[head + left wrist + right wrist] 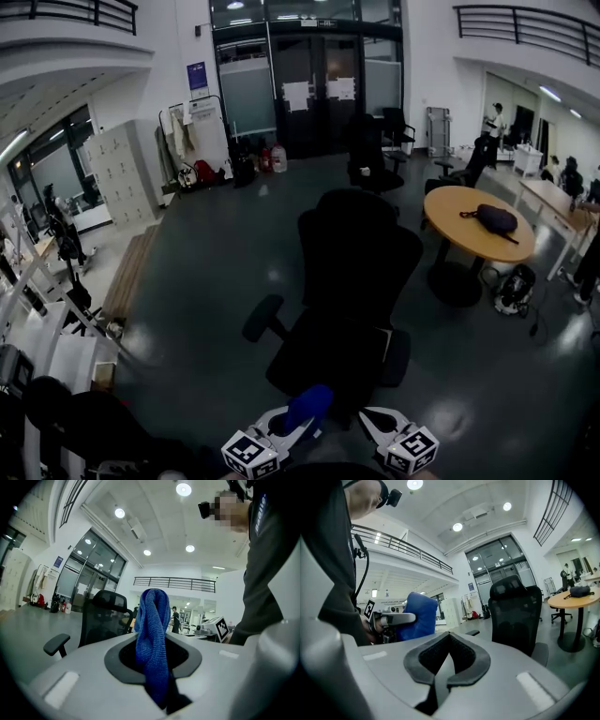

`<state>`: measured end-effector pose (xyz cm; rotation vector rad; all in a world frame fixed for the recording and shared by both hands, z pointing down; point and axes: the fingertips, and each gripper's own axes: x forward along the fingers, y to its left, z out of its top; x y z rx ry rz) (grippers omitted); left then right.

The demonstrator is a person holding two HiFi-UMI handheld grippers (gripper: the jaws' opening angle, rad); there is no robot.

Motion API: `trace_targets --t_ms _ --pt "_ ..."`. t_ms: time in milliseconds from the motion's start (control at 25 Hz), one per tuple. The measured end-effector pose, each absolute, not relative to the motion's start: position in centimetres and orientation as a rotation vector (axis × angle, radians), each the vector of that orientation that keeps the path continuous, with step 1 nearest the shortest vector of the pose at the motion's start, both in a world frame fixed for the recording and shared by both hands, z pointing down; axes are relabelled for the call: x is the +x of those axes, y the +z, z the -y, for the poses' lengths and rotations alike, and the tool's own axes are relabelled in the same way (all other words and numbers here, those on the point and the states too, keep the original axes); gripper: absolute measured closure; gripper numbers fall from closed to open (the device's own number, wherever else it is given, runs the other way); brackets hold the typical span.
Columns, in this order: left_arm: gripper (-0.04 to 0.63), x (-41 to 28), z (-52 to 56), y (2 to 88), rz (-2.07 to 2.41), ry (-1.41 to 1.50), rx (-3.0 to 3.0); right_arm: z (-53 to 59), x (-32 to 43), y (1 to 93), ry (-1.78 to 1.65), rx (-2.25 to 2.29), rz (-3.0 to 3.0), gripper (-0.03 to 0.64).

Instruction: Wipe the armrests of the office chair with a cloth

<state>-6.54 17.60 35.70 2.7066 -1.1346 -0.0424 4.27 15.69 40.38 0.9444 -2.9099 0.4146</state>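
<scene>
The left claw (300, 424) is clamped tight on the blue cloth (153, 639) — the fabric stands up out of the jaws in a folded loop, with a tail hanging below them. The right claw (443, 667) has its jaws pressed together with nothing between them. The two claws sit side by side, low and close to the person, and the right claw is just to the right of the cloth.

Straight ahead of both claws is the black office chair (356, 272). Its left-side armrest (262, 319) juts out ahead and to the left of the left claw, apart from the cloth — no contact. The right-side armrest (397, 357) lies just ahead of the right claw and a little to its right.

Farther off, beyond the chair and well to the right of the right claw, a round wooden table (473, 225) carries a dark bag (494, 218). Dark grey floor (206, 281) spreads all round the chair.
</scene>
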Motion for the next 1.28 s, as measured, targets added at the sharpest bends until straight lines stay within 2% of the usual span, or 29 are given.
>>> trace_targets --t_ms 320,1280 --pt "0.491 -7.2 -18.0 35.4 1.076 -0.078 2.724 -16.5 2.1 38.1 0.353 0.952 2.930 0.612" --pt "0.491 -7.8 -19.0 36.7 1.024 -0.041 2.747 -17.7 0.2 38.8 0.261 0.950 2.912 0.614"
